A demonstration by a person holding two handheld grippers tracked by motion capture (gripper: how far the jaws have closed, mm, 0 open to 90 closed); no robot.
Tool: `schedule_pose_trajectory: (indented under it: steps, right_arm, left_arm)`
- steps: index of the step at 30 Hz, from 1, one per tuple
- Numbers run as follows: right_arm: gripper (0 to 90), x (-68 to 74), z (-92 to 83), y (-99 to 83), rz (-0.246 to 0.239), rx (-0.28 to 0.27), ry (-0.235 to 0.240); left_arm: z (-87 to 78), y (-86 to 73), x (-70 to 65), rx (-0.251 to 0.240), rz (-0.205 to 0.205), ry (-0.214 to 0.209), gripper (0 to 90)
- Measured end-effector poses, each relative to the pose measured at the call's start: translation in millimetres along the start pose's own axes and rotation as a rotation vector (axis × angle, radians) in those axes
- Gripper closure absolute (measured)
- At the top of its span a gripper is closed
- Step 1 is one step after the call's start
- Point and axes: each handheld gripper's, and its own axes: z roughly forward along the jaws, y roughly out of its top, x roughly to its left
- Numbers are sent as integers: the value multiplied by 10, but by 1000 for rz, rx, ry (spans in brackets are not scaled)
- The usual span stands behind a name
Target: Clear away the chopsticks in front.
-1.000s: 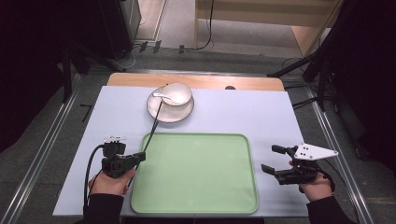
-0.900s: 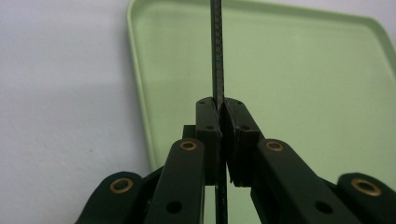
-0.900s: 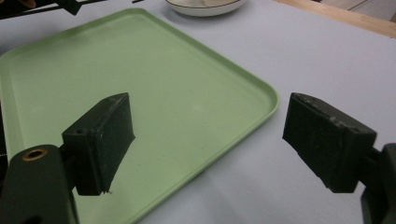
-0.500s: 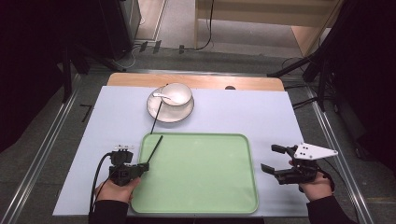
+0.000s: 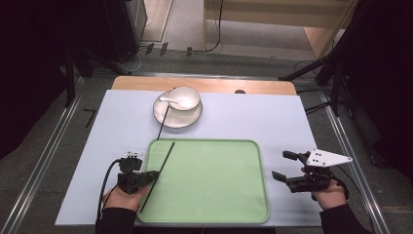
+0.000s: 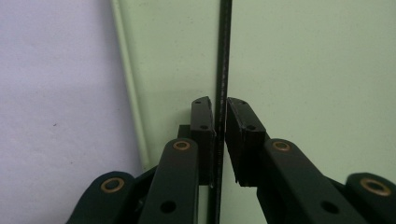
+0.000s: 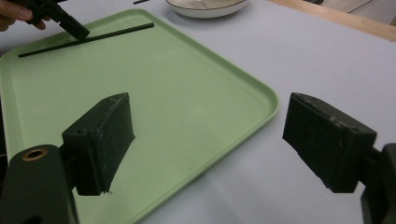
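A black chopstick [image 5: 161, 167] lies slanted across the left part of the green tray [image 5: 214, 185]. My left gripper [image 5: 153, 176] is at its lower half. In the left gripper view the chopstick [image 6: 224, 56] runs between the pads with a thin gap, and the jaws have just been opening around it, low over the tray [image 6: 303, 70]. My right gripper [image 5: 279, 165] rests open by the tray's right edge with nothing between its fingers. The right gripper view looks past its own jaws [image 7: 210, 135] to the tray [image 7: 187, 84], the chopstick [image 7: 88, 39] and the left gripper [image 7: 70, 25].
Behind the tray, a white bowl [image 5: 186, 97] holding a white spoon [image 5: 170, 100] stands on a saucer [image 5: 178, 118]. A second black chopstick [image 5: 163, 117] leans from the saucer down to the white tabletop [image 5: 253, 117]. A wooden strip [image 5: 209, 85] borders the far edge.
My left hand has come right and down with the chopstick, from beside the tray to over its left part. The chopstick now lies low on the tray. The right gripper has stayed still.
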Motion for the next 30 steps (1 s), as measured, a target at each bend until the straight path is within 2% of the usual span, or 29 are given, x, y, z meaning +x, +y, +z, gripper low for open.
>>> schedule_pose_trajectory:
  steps: [4,5,6,7,8,11,12,13,14,15,16,17,18,19,20,23,24,27,30]
  right_arm:
    - [166,1,0,1,0,0,1]
    - [166,0,0,1,0,0,0]
    - [166,1,0,1,1,-1,0]
    - [166,1,-1,1,1,-1,0]
    - [166,1,-3,1,0,-2,0]
    - [166,0,-6,-4,0,1,-1]
    - [166,-1,-8,-6,1,2,-1]
    - [166,-1,-8,-6,1,2,-1]
    - [166,-1,-12,-9,2,1,-1]
    - [166,-1,-12,-9,2,1,-1]
    - [166,1,-15,-12,6,0,-1]
    - [166,1,-15,-12,6,0,-1]
    - [166,2,-18,-14,6,0,-1]
    - [166,4,-40,-16,11,-7,-6]
    - [166,3,-52,-20,12,-9,-10]
    - [166,8,-76,-39,18,-6,-16]
    - [166,11,-80,-46,19,-6,-15]
    - [166,20,-93,-58,19,-5,-19]
    - [166,27,-128,-84,33,-8,-26]
  left_arm:
    - [-2,11,15,7,3,-21,795]
    - [-2,11,15,7,3,-21,774]
    - [-11,23,17,6,5,-47,748]
    - [-11,23,17,6,5,-47,731]
    - [-57,49,12,-23,27,-64,698]
    - [-100,80,19,-45,35,-88,622]
    - [-160,136,26,-72,57,-119,582]
    - [-160,136,26,-72,57,-119,544]
    - [-197,185,40,-84,88,-138,499]
    - [-197,185,40,-84,88,-138,476]
    - [-229,234,82,-87,107,-188,436]
    - [-229,234,82,-87,107,-188,409]
    - [-256,258,115,-87,98,-222,409]
    - [-269,263,125,-90,104,-216,388]
    - [-289,280,152,-92,131,-187,386]
    - [-287,323,188,-91,142,-185,375]
    - [-276,381,228,-97,152,-184,372]
    - [-269,432,259,-105,154,-180,365]
    - [-245,575,310,-105,166,-179,352]
